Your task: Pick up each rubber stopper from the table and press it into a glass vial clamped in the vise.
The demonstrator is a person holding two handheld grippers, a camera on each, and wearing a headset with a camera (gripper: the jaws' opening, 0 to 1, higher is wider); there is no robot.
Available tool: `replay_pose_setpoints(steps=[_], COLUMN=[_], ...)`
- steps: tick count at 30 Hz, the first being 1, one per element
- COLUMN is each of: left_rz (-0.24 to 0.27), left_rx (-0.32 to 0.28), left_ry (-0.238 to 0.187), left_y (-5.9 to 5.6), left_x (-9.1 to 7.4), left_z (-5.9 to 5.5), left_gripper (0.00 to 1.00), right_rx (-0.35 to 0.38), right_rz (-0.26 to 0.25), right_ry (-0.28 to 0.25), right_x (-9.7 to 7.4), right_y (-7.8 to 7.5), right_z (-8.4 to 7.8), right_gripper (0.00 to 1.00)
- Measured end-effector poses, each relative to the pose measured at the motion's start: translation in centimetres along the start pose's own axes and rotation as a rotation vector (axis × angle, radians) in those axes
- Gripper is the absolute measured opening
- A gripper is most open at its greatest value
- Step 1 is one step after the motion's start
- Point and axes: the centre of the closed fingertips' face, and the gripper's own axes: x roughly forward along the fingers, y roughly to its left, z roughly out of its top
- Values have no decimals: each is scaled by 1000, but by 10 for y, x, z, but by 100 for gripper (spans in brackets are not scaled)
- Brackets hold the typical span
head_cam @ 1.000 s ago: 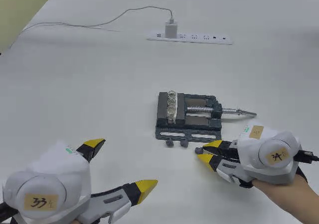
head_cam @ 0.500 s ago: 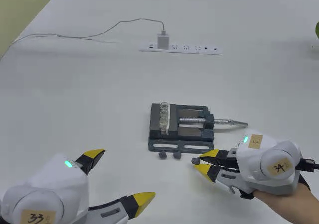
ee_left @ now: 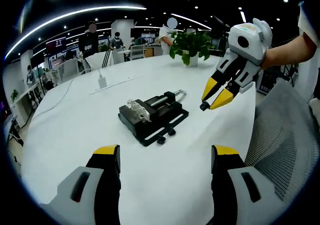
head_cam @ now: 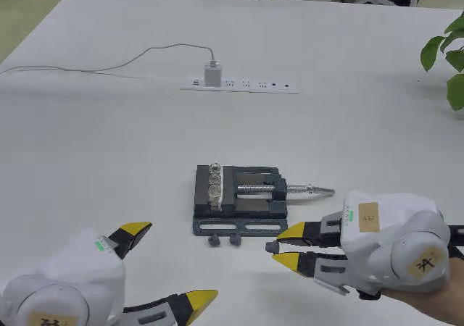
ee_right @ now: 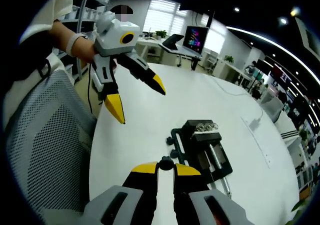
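Observation:
A dark vise (head_cam: 246, 203) sits mid-table with glass vials (head_cam: 215, 184) clamped upright in its left end. Two dark rubber stoppers (head_cam: 214, 240) (head_cam: 235, 240) lie just in front of it. My right gripper (head_cam: 276, 247), to the right of them and low over the table, is shut on a third rubber stopper (head_cam: 271, 247), which sits between my jaw tips (ee_right: 165, 164) with the vise (ee_right: 205, 147) beyond. My left gripper (head_cam: 177, 261) hangs open at the near left, nothing between its jaws (ee_left: 165, 152). It faces the vise (ee_left: 152, 112), the loose stoppers (ee_left: 161, 140) and the right gripper (ee_left: 215, 92).
A white power strip (head_cam: 239, 85) with a plugged charger (head_cam: 212, 74) and a trailing cable lies at the back of the table. Plant leaves (head_cam: 451, 58) reach in at the far right. A mesh chair (ee_right: 45, 150) stands at the table's near edge.
The head camera has tilted, so the vise sits lower and further left in the picture. The right gripper still holds its stopper beside the vise. The left gripper stays open.

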Motion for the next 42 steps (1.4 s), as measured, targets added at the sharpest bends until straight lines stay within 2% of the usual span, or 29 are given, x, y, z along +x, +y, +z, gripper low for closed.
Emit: replay_pose_setpoints(steps=[2,7,17,22,26,31,37,42], left_rz=[-8,-28,-76,-106,-129,-167,-231,-256], left_rx=[5,31,122,172,230,339,382,411], left_ry=[0,0,9,-13,-20,-28,-22,-17], left_y=[-2,-9,-22,-30,-35,-42,-55,-61], left_x=[2,5,11,13,16,19,21,23], left_z=[-1,0,4,14,22,31,38,42], left_gripper=[72,71,67,62,55,42,20,16], right_rx=[-58,-94,-194,-223,-247,-281,-329,-363], right_rz=[2,32,71,83,105,149,172,187], right_ry=[7,9,32,18,15,32,76,98], right_x=[-3,-6,-15,-17,-16,-14,-12,-11], right_y=[2,7,4,2,4,9,11,15], right_z=[5,14,32,45,52,52,46,42], right_gripper=[8,8,8,8,8,8,8,8])
